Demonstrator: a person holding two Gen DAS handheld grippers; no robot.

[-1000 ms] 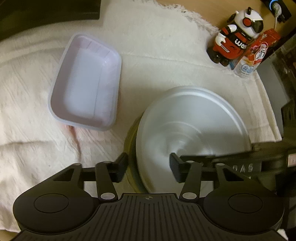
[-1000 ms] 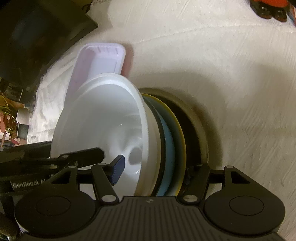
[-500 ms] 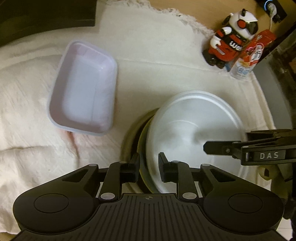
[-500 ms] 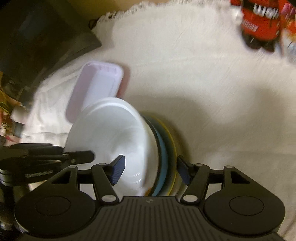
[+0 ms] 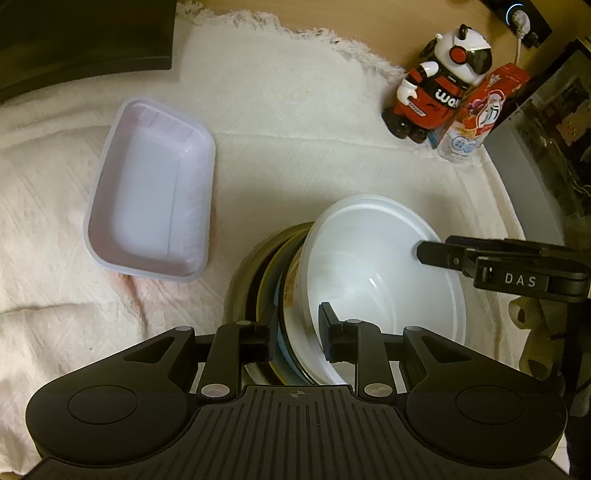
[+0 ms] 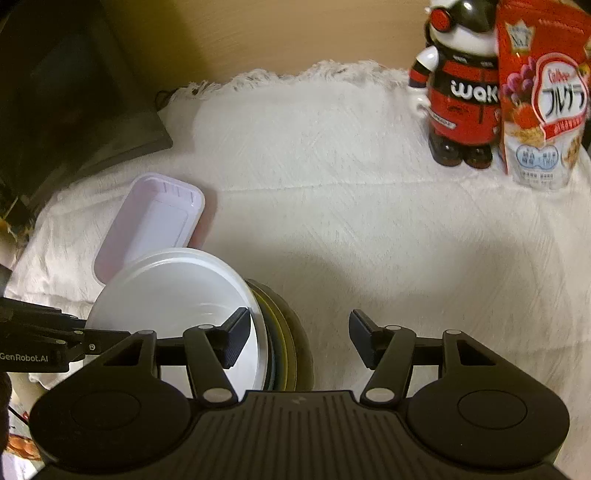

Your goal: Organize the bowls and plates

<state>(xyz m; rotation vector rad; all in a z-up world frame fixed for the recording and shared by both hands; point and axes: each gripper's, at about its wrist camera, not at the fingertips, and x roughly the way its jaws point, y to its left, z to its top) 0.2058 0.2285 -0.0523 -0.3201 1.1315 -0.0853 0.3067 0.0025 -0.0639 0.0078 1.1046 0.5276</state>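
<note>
A white bowl [image 5: 384,273] sits on top of a stack of plates [image 5: 266,280] with olive, yellow and blue rims. My left gripper [image 5: 295,332] is shut across the near rims of the stack and the bowl, one finger outside and one inside the bowl. The bowl [image 6: 177,291] and the stack [image 6: 284,332] also show in the right wrist view. My right gripper [image 6: 299,339] is open and empty, its left finger just over the bowl's rim. A lilac rectangular tray [image 5: 151,206] lies to the left on the white cloth [image 5: 295,122].
A red and white robot toy [image 5: 436,81] and a red cereal pouch [image 6: 543,96] stand at the back right. A dark panel [image 5: 81,33] lies at the back left. The cloth's fringed edge [image 6: 295,74] runs along the back.
My left gripper has closed onto the rims of the stack. My right gripper has pulled back and up, away from the plates it straddled, and stays open.
</note>
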